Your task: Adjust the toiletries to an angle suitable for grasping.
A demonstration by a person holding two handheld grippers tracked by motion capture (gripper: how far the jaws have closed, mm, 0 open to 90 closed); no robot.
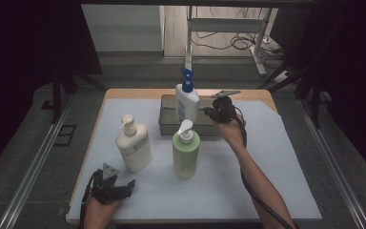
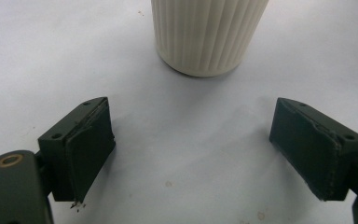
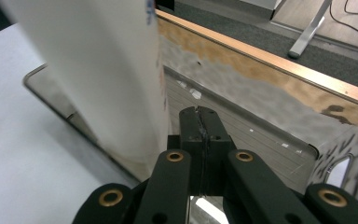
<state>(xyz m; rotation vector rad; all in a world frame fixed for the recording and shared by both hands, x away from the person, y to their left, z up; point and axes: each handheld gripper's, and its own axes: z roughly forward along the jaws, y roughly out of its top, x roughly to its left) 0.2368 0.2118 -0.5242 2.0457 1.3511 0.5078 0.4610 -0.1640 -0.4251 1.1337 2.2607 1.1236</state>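
Your left tongs (image 1: 124, 187) rested released on the surface (image 1: 267, 191), just in front of the cream bottle (image 1: 134, 145) (left of the green bottle (image 1: 186, 151)). Behind the green bottle, the blue-capped bottle (image 1: 187, 102) stood in the metal tray (image 1: 167, 125); your right tongs (image 3: 199, 122) were clenched empty just beside it.

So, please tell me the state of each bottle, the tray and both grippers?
White bottle with blue pump: upright in the tray.
Cream bottle: upright on the table, free.
Green bottle: upright, free.
Metal tray: flat on the table.
Left gripper: open, empty.
Right gripper: shut, empty, beside the white bottle.
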